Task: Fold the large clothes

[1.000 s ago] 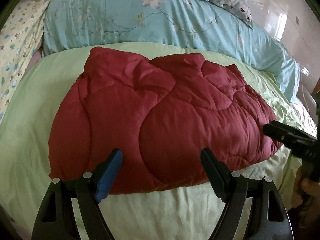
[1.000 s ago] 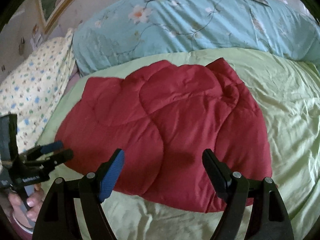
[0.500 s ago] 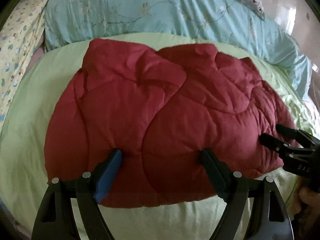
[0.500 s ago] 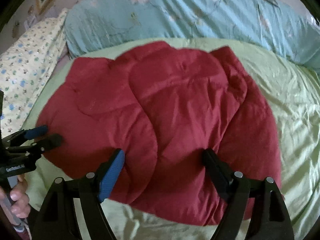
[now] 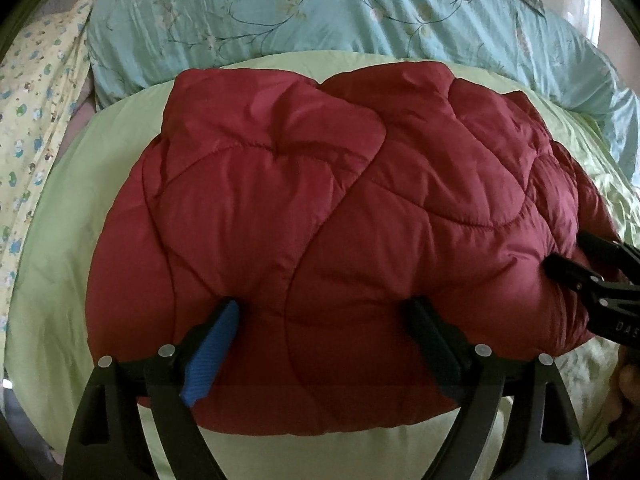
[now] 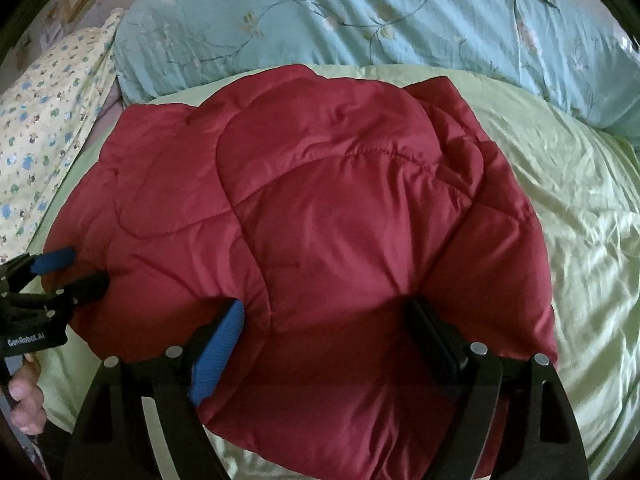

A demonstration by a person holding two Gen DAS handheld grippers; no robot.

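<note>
A dark red quilted padded garment (image 5: 320, 208) lies folded in a thick bundle on the light green bedsheet (image 5: 52, 272); it also shows in the right wrist view (image 6: 328, 232). My left gripper (image 5: 320, 312) is open, low over the garment's near edge, its fingers spread above the fabric. My right gripper (image 6: 320, 312) is open over the garment's near right part. The right gripper also shows at the left view's right edge (image 5: 576, 264), its tips against the garment's right side. The left gripper shows at the right view's left edge (image 6: 68, 268), at the garment's left side.
A light blue floral duvet (image 5: 320, 12) is bunched along the far side of the bed. A yellow patterned pillow (image 5: 36, 128) lies at the far left. Green sheet (image 6: 580, 240) spreads to the right of the garment. A hand (image 6: 24, 396) holds the left gripper.
Both grippers have moved forward and down, from in front of the garment to over its near edge. Both stay open. The garment has not visibly shifted.
</note>
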